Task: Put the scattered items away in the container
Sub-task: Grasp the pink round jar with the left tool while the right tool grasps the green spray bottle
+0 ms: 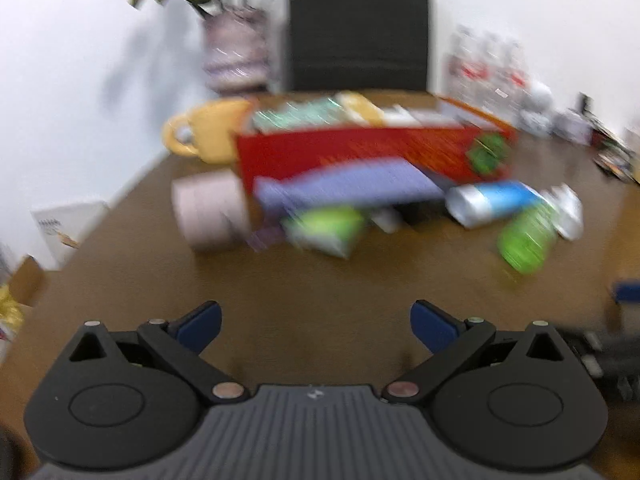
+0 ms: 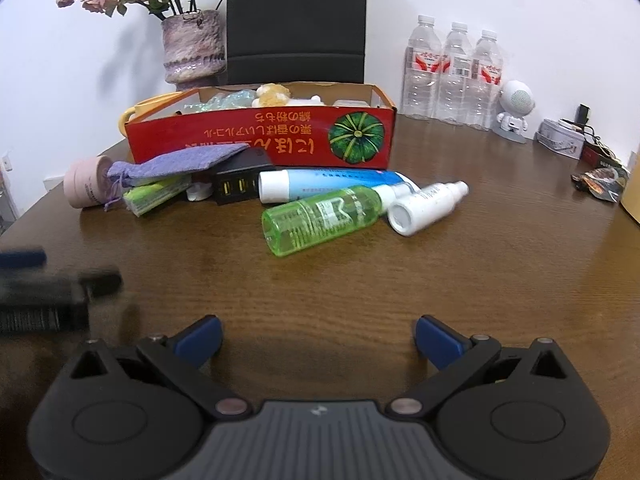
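Both claws, left claw (image 1: 316,326) and right claw (image 2: 318,338), gape empty; right should straddle the green spray bottle (image 2: 320,218) mid-body, before the red box (image 2: 260,136).

You've got a red box (image 2: 256,140) with a dark-green striped pumpkin print, a translucent green bottle (image 2: 320,218), a white spray bottle (image 2: 424,206), a blue-and-white tube (image 2: 332,186), a purple pouch (image 2: 176,164), a pink jar (image 2: 86,186), a black charger (image 2: 240,182), and a brown wood-grain table (image 2: 440,280).
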